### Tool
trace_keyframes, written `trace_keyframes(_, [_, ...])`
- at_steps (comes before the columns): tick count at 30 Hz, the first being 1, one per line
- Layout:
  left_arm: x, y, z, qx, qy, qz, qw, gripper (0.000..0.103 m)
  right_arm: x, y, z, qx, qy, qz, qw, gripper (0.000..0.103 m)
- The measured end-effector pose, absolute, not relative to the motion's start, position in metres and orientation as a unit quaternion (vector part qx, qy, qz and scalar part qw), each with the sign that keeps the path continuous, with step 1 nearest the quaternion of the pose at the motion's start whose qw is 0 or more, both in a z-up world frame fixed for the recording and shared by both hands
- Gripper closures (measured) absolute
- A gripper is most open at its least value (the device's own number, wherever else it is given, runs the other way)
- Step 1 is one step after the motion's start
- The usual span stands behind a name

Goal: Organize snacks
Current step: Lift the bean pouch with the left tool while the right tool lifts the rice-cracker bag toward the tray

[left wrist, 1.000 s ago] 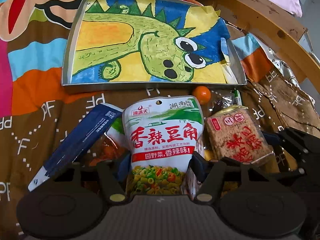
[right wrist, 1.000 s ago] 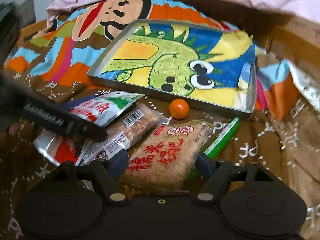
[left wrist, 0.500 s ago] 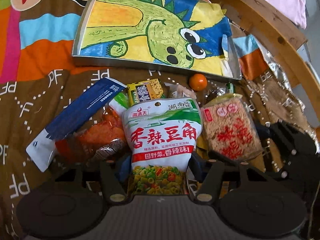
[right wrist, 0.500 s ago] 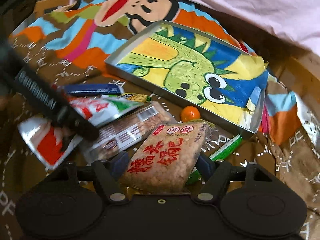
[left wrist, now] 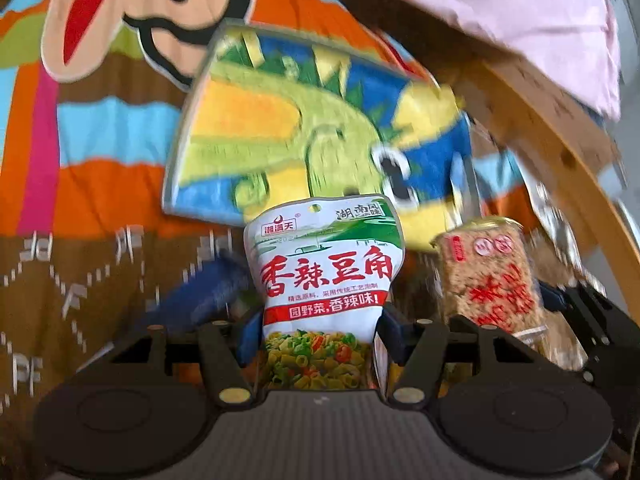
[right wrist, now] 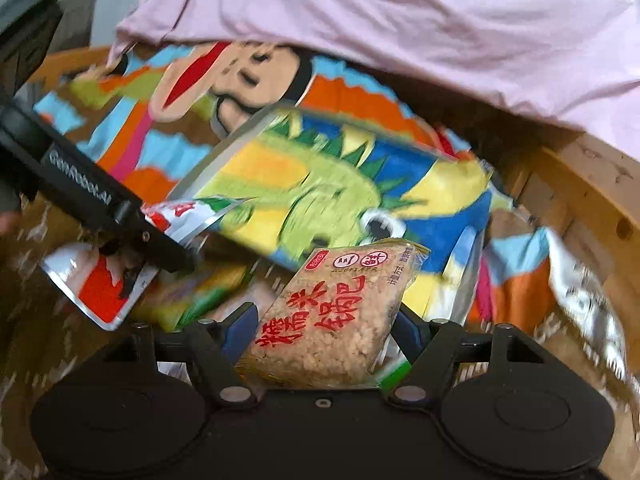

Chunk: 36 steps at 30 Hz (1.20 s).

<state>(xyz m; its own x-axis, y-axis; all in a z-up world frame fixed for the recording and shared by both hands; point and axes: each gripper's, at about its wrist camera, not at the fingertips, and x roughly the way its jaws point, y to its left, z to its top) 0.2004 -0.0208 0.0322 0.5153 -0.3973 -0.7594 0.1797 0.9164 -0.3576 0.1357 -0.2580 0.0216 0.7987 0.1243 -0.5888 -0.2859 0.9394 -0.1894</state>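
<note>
Snacks are held by both grippers above a patterned blanket [left wrist: 80, 184]. A white and green pouch of spicy beans [left wrist: 324, 280] is clamped at its lower part between the blue pads of the left gripper [left wrist: 318, 332], whose jaws are partly closed and have just been closing a little on it; the pouch stands upright, its printed face turned to the left wrist camera. A brown rice cracker pack [right wrist: 332, 320] with red characters is gripped at its near end by the right gripper [right wrist: 326, 336], whose jaws stand fairly wide around the pack and have likewise just been closing slightly on it; the pack tilts up and away from the right wrist camera. In the left wrist view the same cracker pack is seen just to the right of the pouch, with the black body of the right gripper below it. In the right wrist view the left gripper is seen at the left as a black bar, with the pouch held in it. Below and between the two held packs, further snack packets [right wrist: 192, 296] are seen lying on the blanket, too blurred to be told apart. Beyond them a shallow metal tray [right wrist: 224, 152] lined with a dinosaur drawing [right wrist: 320, 184] is set on the blanket. A pink cloth [right wrist: 400, 20] is draped behind the tray, and a wooden frame [right wrist: 580, 192] is seen at the right.
</note>
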Motion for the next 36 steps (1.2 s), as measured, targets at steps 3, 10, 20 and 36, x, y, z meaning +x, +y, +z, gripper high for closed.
trace_keyframes(3, [0.228,-0.022,0.037,-0.147,0.443,-0.148,0.872,0.039,0.167,-0.26,0.028,-0.121,0.289,0.097,0.945,0.03])
trace_keyframes(10, [0.284,-0.043,0.032,-0.159,0.396,-0.129,0.895,0.039,0.239,-0.269,0.02,-0.062,0.288,0.055,0.954,0.03])
trace_keyframes(20, [0.309,-0.055,0.005,-0.139,0.316,-0.061,0.937,0.039,0.286,-0.268,-0.016,-0.019,0.294,0.033,0.955,0.029])
trace_keyframes(36, [0.31,-0.062,-0.027,-0.113,0.344,-0.024,0.932,0.029,0.295,-0.27,-0.045,0.0,0.31,0.031,0.95,0.028])
